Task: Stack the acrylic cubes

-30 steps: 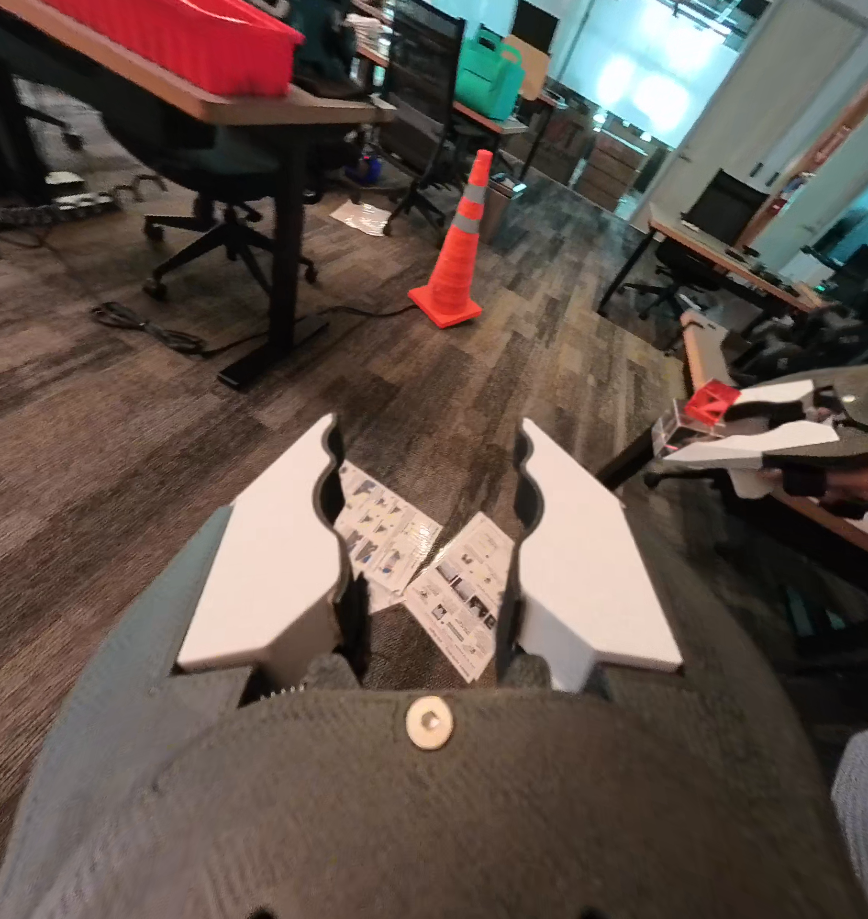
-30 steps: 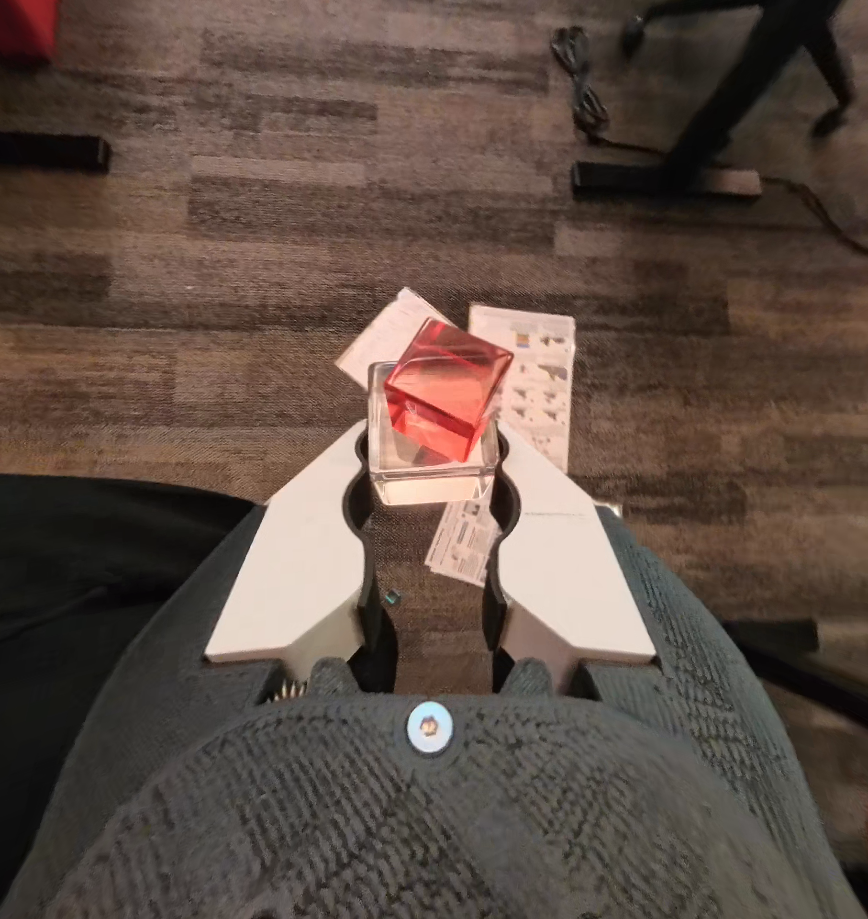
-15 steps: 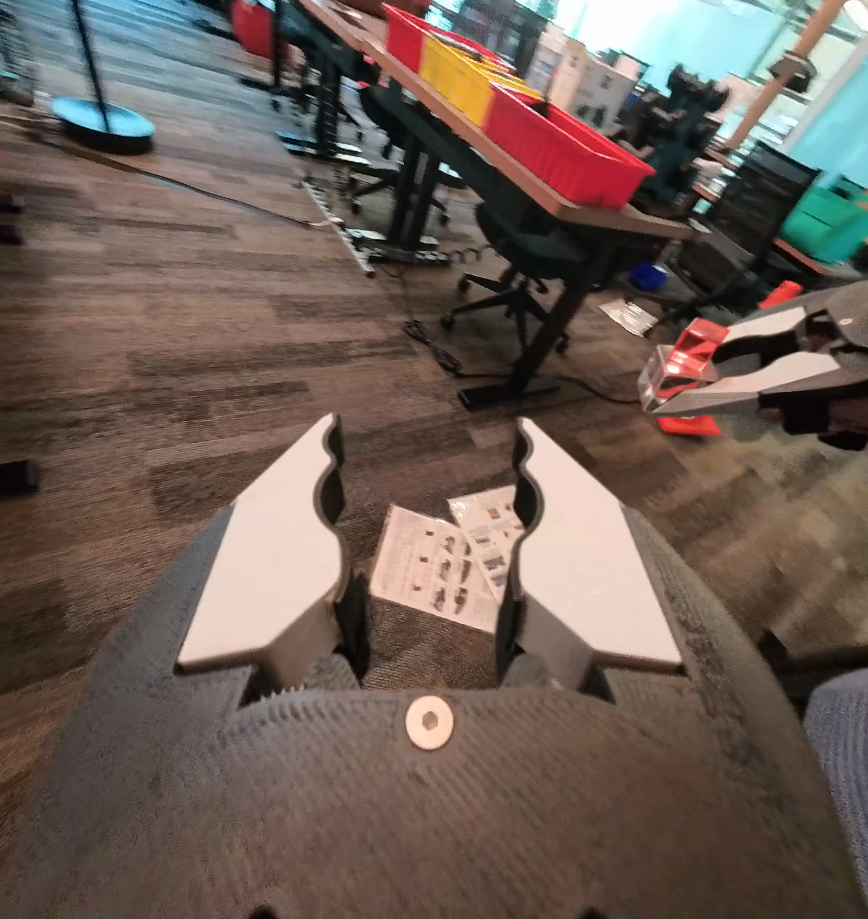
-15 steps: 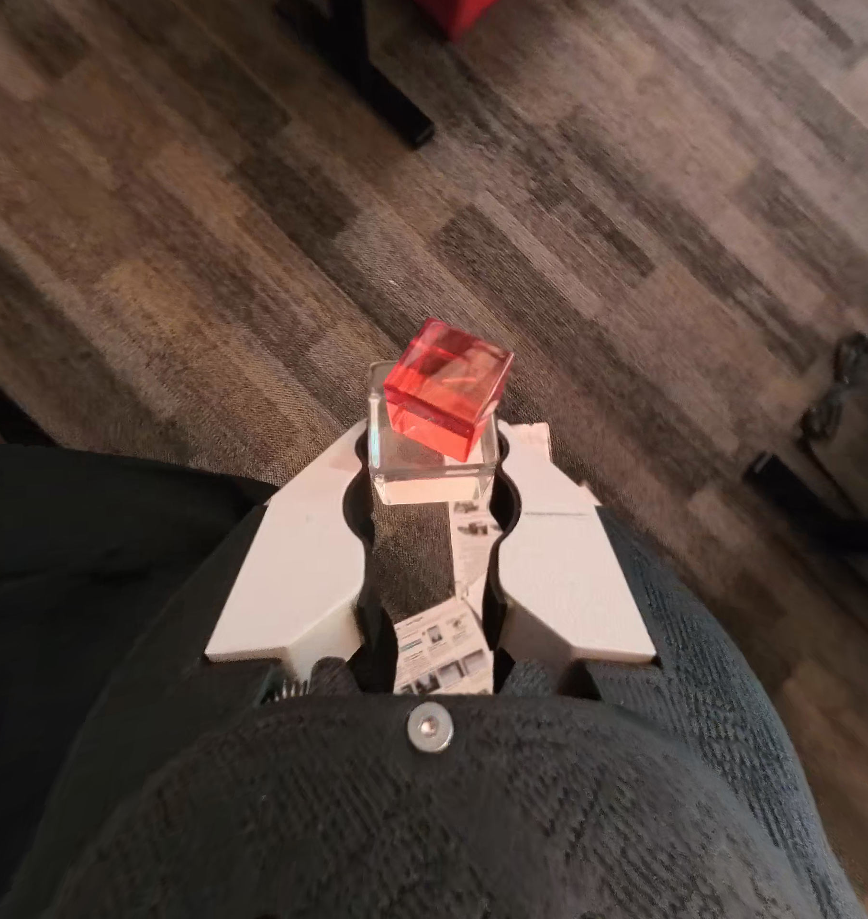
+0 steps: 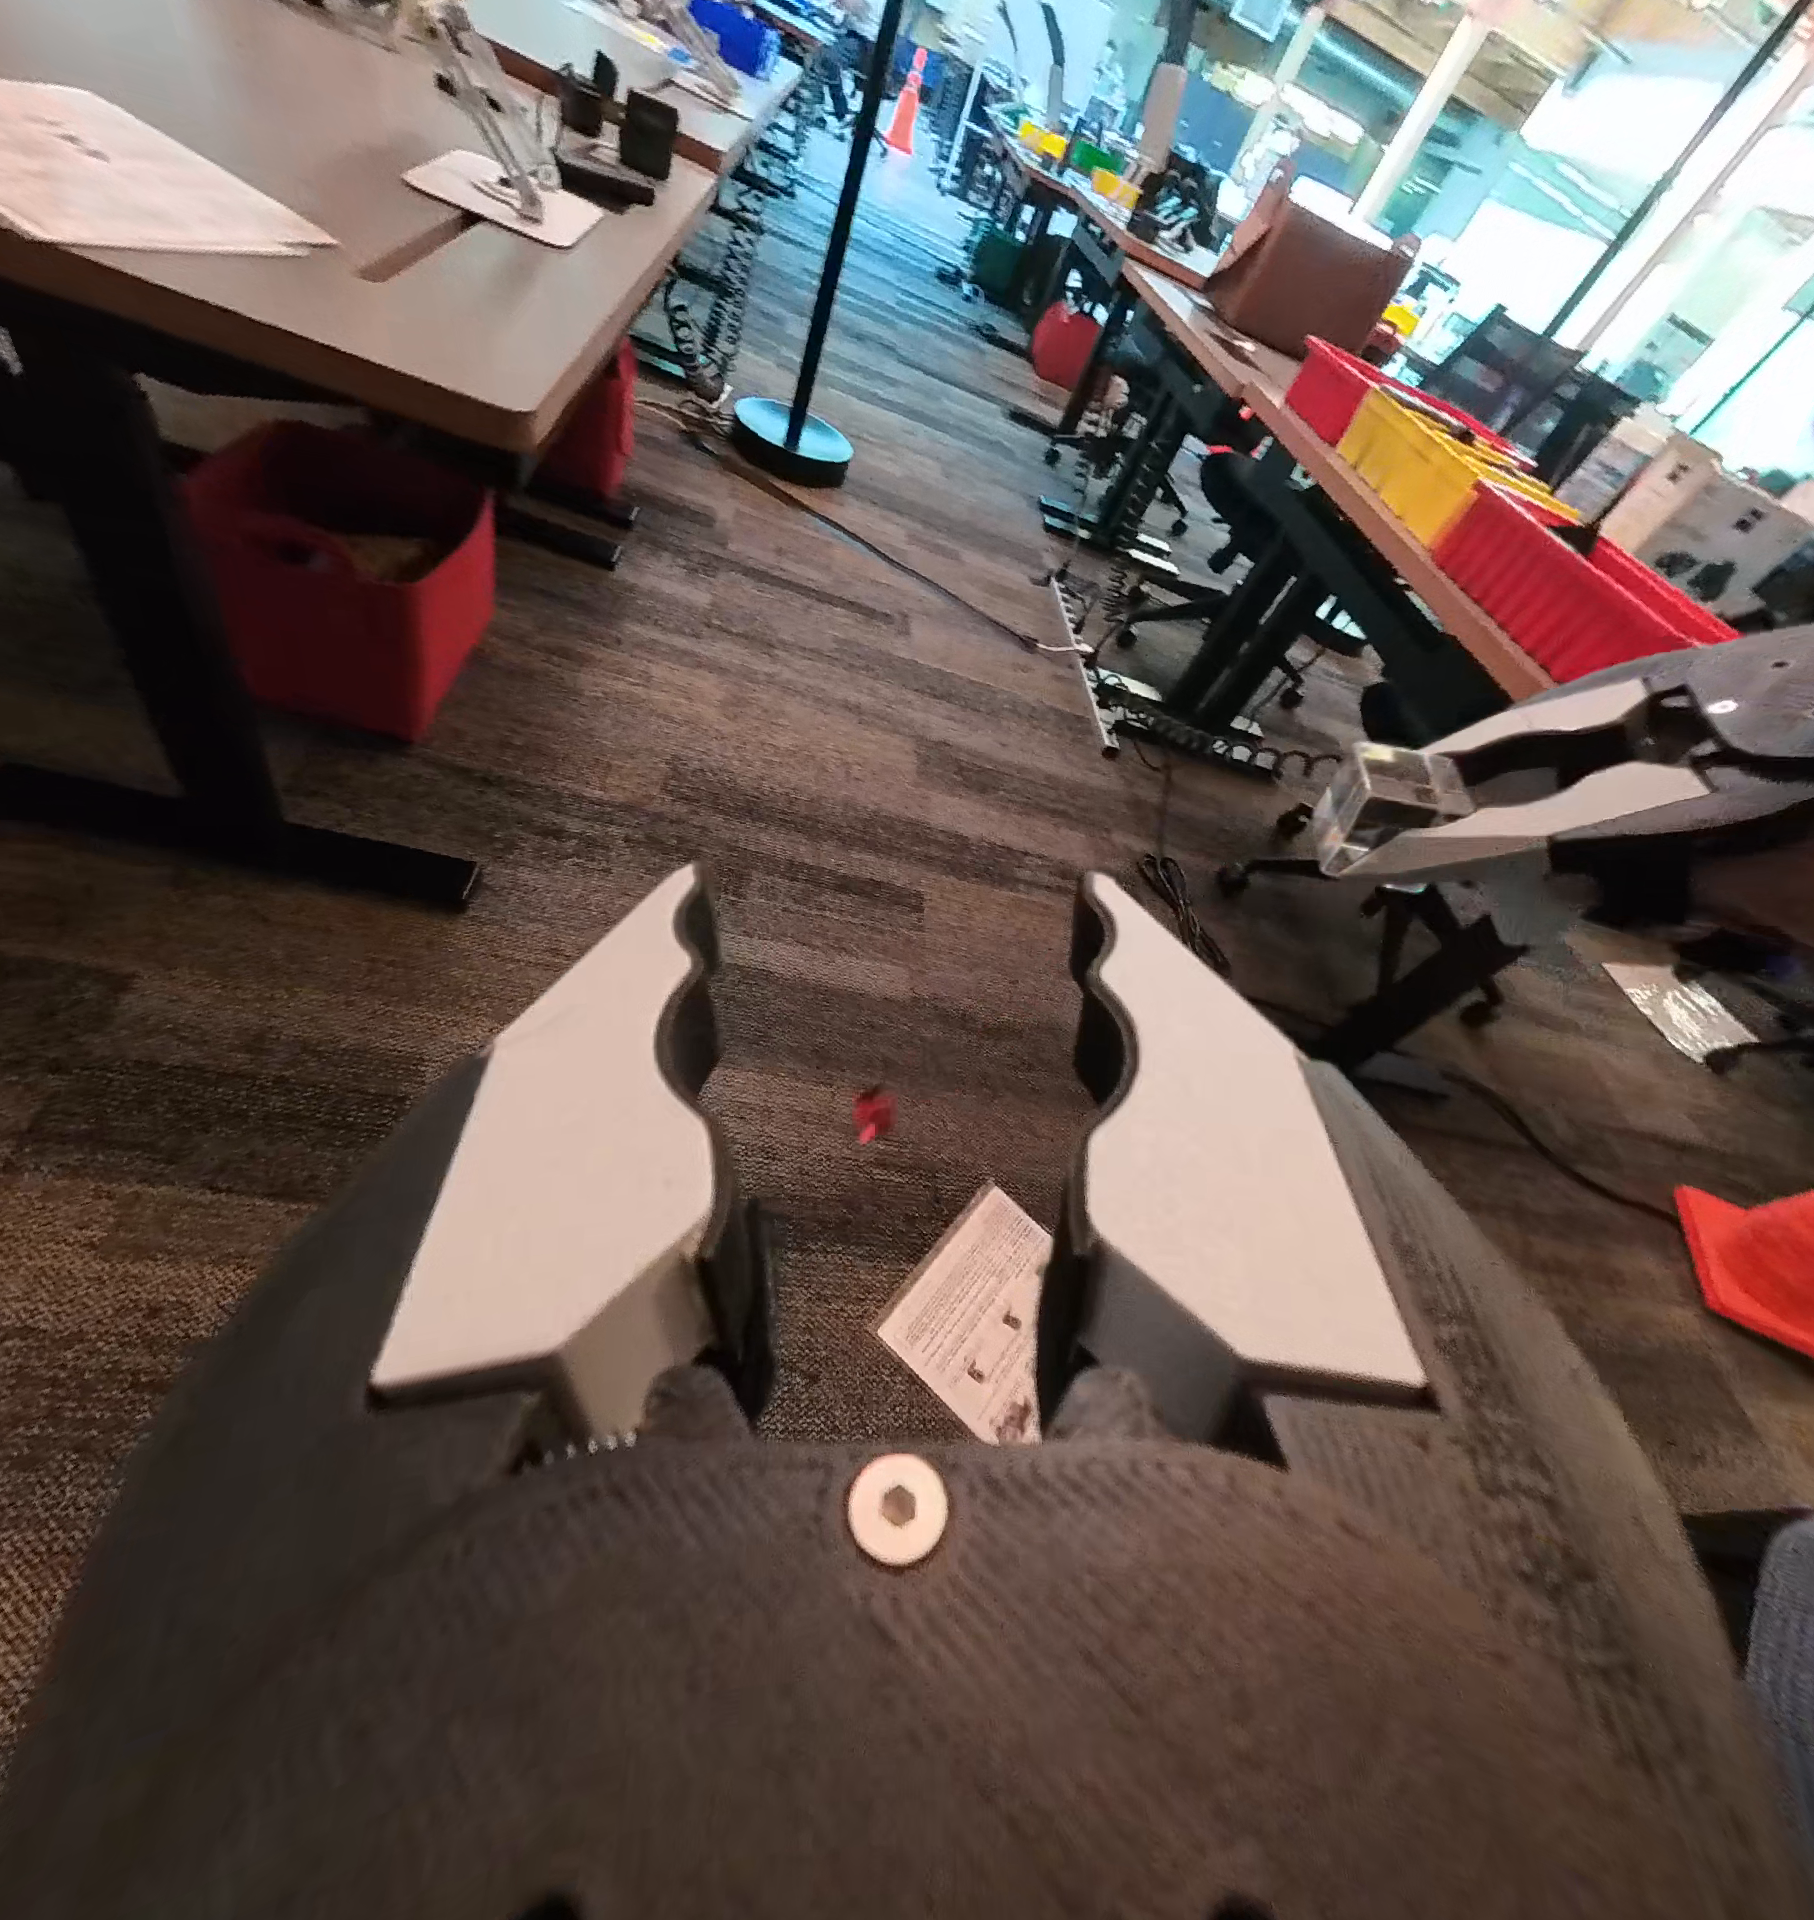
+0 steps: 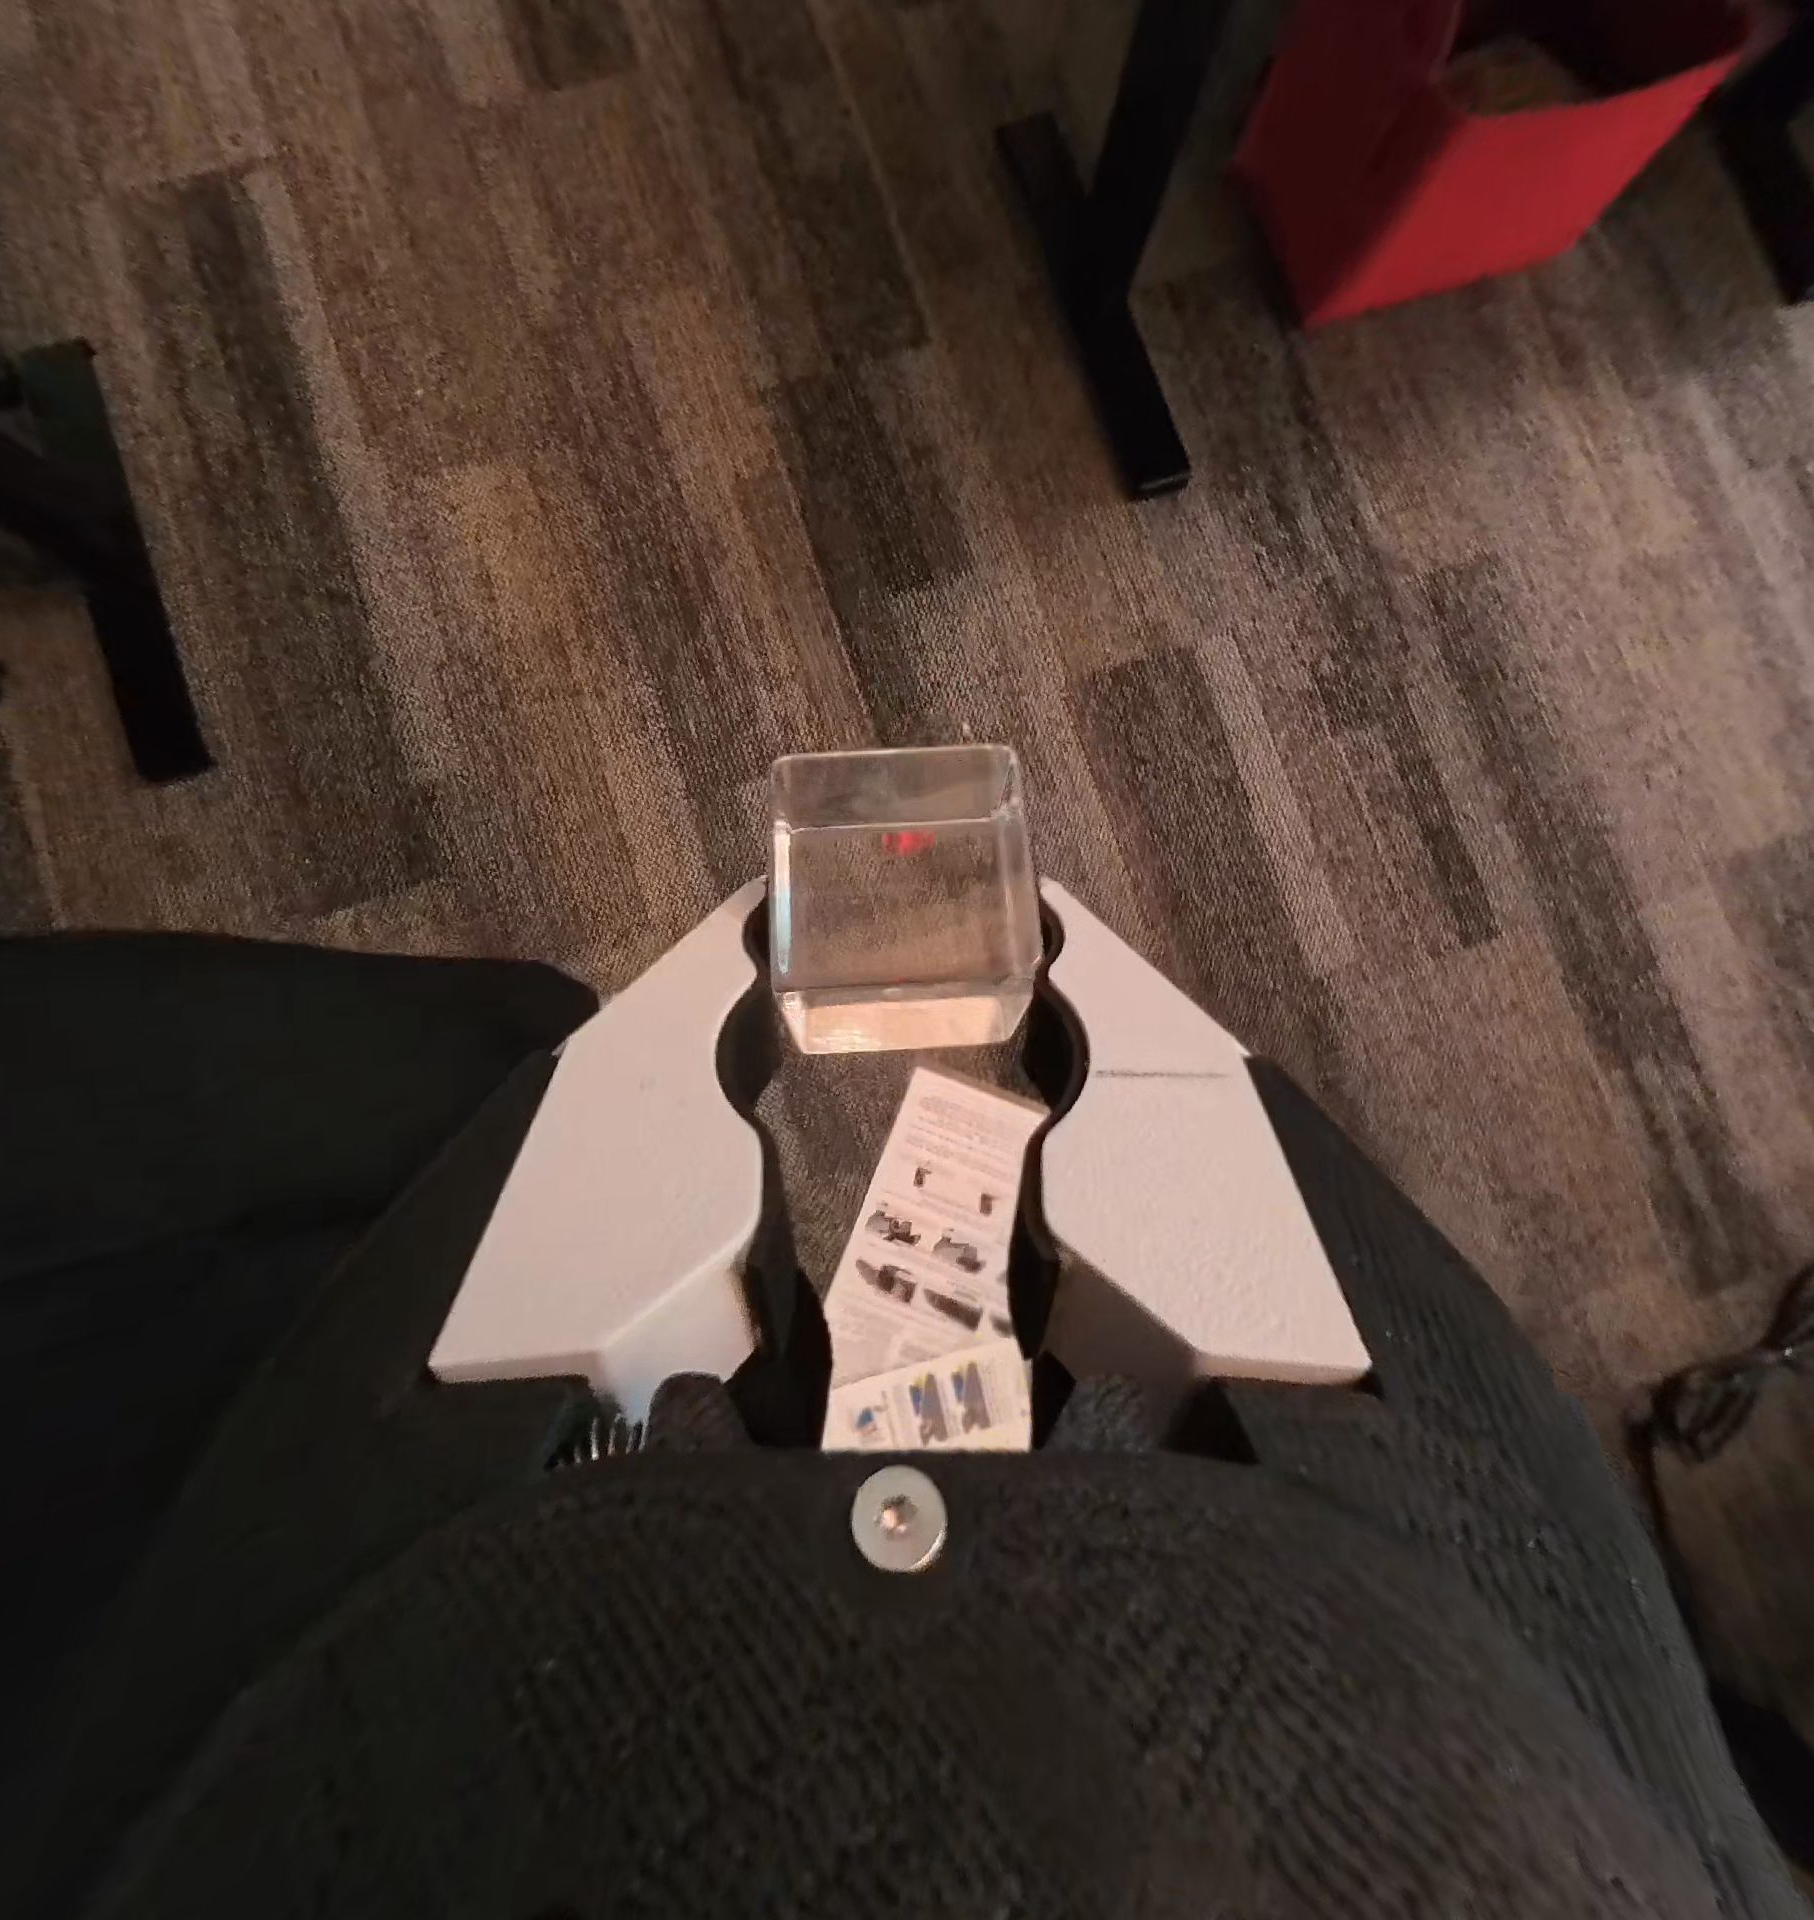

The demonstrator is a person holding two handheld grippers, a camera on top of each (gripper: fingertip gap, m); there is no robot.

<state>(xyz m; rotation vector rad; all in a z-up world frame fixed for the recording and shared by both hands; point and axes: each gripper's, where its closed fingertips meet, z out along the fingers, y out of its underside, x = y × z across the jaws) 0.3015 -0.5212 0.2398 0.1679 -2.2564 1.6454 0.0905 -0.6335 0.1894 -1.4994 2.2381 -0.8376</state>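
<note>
While the left gripper (image 5: 887,914) gapes wide and bare over carpet (image 5: 778,727) at frame centre, the right gripper (image 6: 901,914) clamps a clear cube (image 6: 898,894), leaflets (image 6: 934,1247) below.

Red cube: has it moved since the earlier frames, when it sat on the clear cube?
Yes. It has left the top of the clear cube, which the right claw grips, and now shows as a small red blur down by the carpet.

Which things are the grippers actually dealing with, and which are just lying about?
In hand: clear cube, clamped in the right gripper; left gripper, open and empty.
Lying about: leaflets, small red object, red bin, orange cone.
</note>
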